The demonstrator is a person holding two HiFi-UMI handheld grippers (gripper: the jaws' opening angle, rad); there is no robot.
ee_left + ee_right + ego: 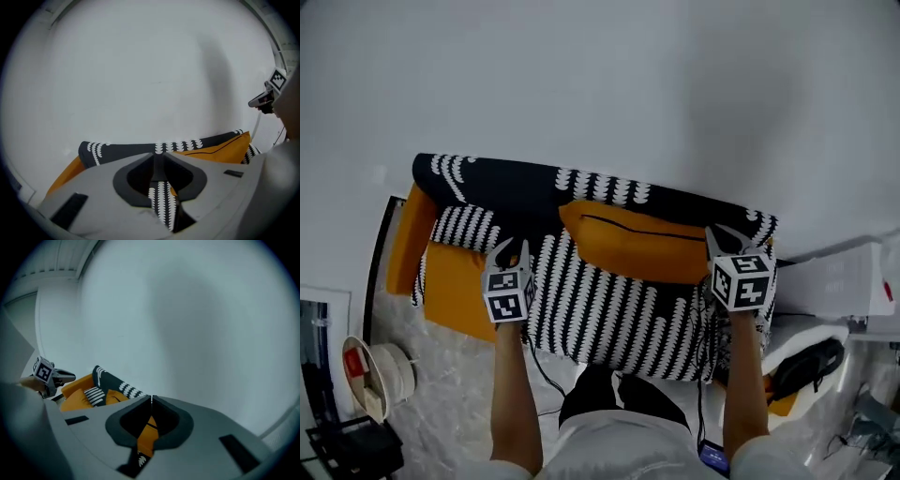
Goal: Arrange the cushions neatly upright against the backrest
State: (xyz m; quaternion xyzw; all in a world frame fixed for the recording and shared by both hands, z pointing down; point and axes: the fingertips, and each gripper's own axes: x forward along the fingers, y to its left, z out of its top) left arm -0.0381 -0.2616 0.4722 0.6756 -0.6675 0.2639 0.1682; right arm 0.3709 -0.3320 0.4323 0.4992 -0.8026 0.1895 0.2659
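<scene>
**Both grippers closed on fabric in front of the backrest**

The backrest [516,187] runs across the head view under a black cover with white scallop rows. The orange cushion [637,246] leans lengthwise against the backrest's middle and right stretch, its dark zip line facing up. A smaller patterned cushion [464,228] lies against the backrest's left end, just beside the orange armrest [406,239].

The right gripper [719,236] sits at the backrest's right end, on the right tip of the orange cushion. In the right gripper view its jaws stand narrow with the tips meeting. Orange cloth with the zip line fills the slot just behind the tips, so the cushion's end lies between the fingers [171,420] rather than beside them.

The left gripper [511,248] is in front of the backrest's left part, at the lower right corner of the patterned cushion, where that cushion meets the patterned seat cover [609,319]. In the left gripper view its jaws are also drawn in narrow. A strip of patterned fabric [161,201] stands upright in the slot between them, pinched at the tips. I cannot tell whether that strip belongs to the patterned cushion or to the seat cover.

Both forearms reach towards the backrest from the seat's front edge, well apart from each other.
</scene>
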